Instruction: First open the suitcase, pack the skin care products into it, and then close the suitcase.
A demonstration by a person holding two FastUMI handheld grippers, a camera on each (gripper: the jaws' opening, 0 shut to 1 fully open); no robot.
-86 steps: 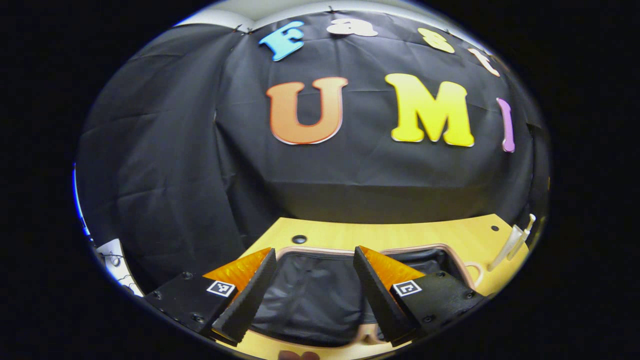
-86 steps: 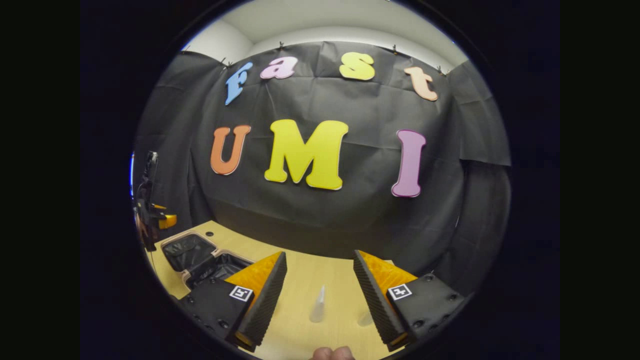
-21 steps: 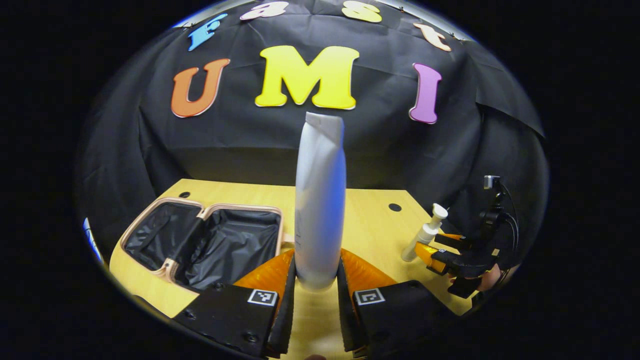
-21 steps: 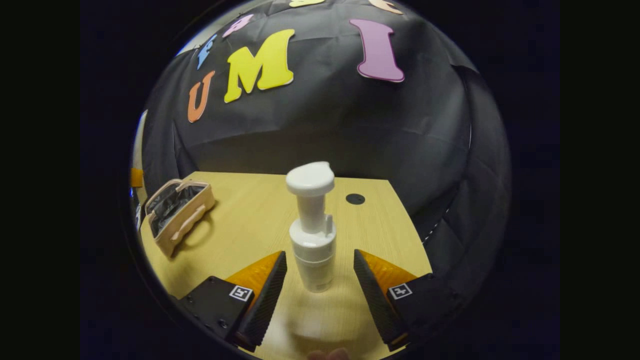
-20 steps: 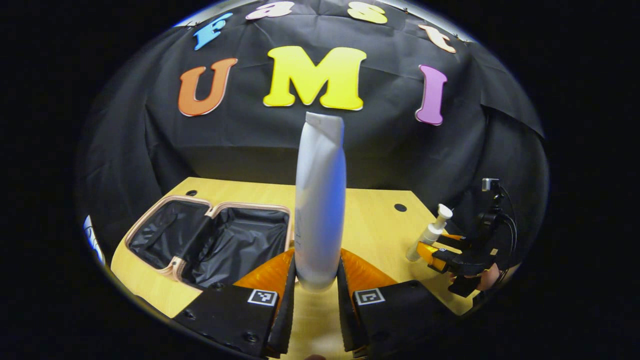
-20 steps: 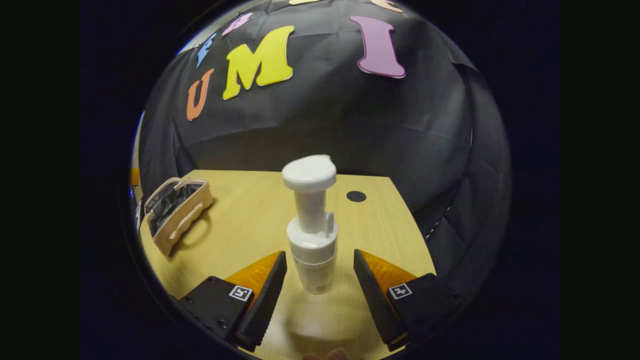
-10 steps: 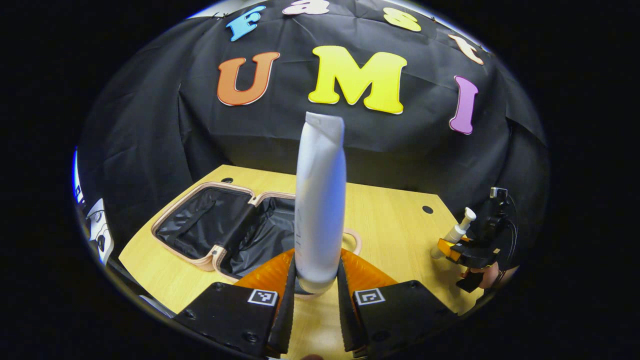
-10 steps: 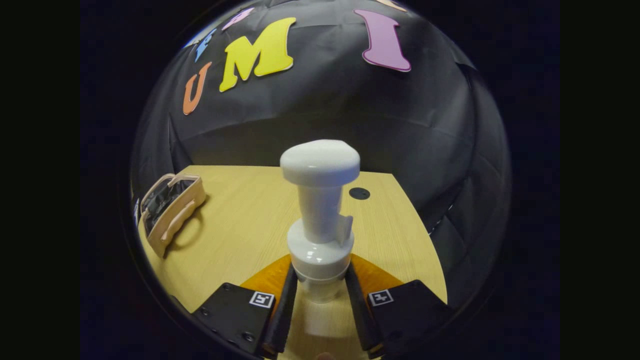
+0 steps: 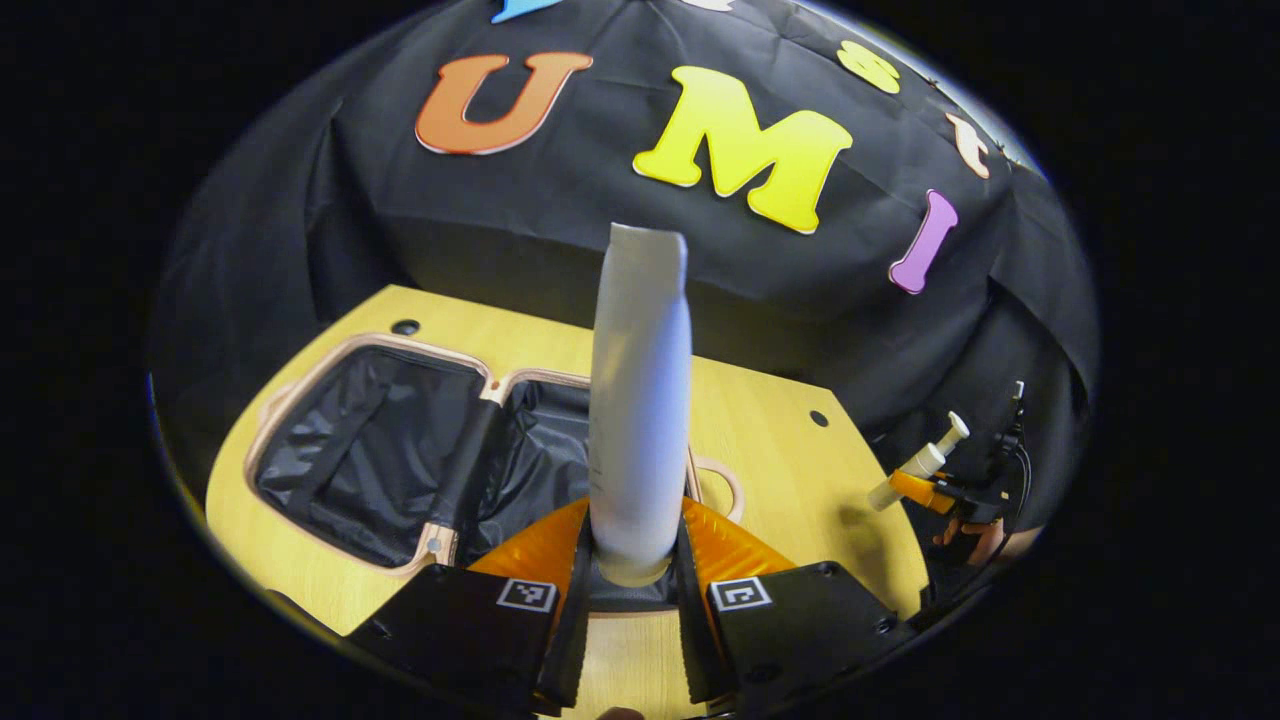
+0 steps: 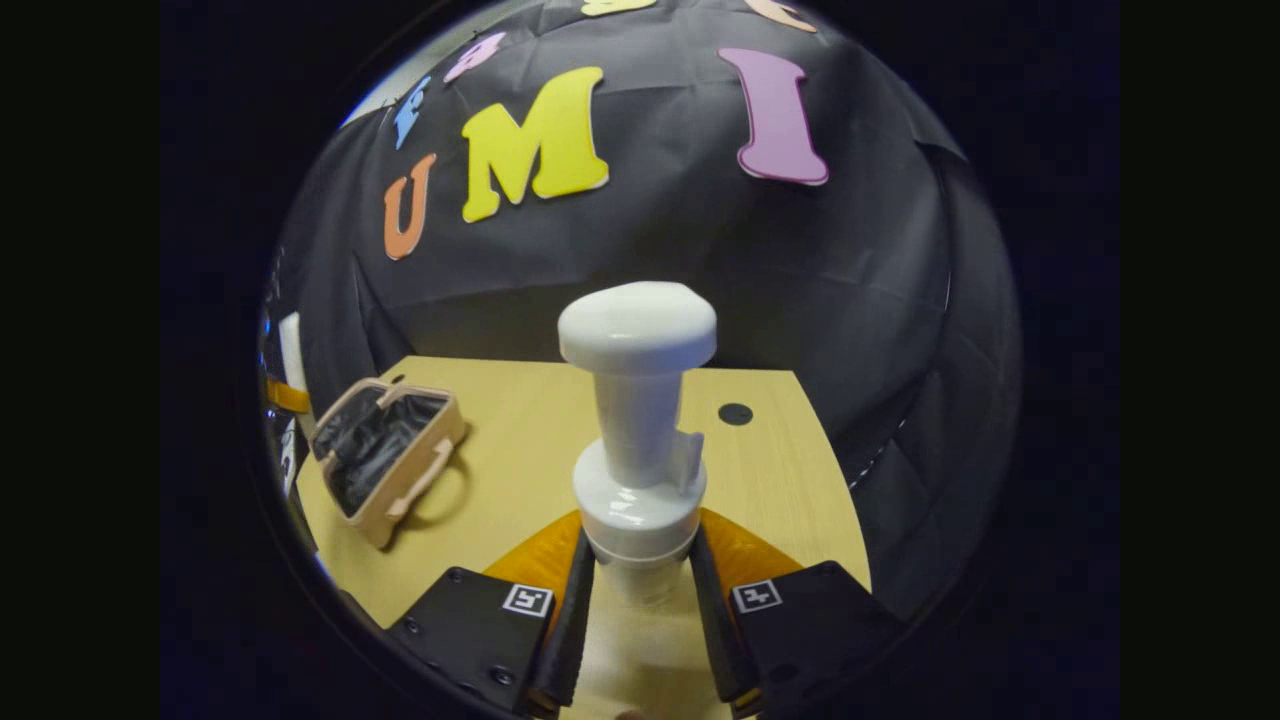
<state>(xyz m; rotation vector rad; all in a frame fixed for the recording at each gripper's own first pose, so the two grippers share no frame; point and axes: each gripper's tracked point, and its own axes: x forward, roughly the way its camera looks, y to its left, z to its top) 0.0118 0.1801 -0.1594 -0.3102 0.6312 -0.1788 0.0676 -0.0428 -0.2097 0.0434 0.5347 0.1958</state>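
Observation:
My left gripper [image 9: 630, 590] is shut on a tall white tube [image 9: 640, 390], held upright above the right half of the open suitcase [image 9: 375, 445]. The beige suitcase lies flat on the wooden table [image 9: 780, 450], showing its black lining. My right gripper [image 10: 640, 600] is shut on a white pump bottle [image 10: 638, 440], held upright over the table's right part. In the left gripper view the right gripper [image 9: 935, 485] with that pump bottle [image 9: 925, 460] appears at the far right. The suitcase [image 10: 390, 465] sits at the left in the right gripper view.
The table [image 10: 500, 420] has a round cable hole [image 10: 735, 413] near its back right corner and another hole [image 9: 405, 327] behind the suitcase. Black cloth walls close off the back and sides. A hand [image 9: 985, 540] holds the right gripper at the table's right edge.
The left gripper has carried the tube leftward over the suitcase and tilted downward. The right gripper closed on the pump bottle half a second ago and now lifts it slightly.

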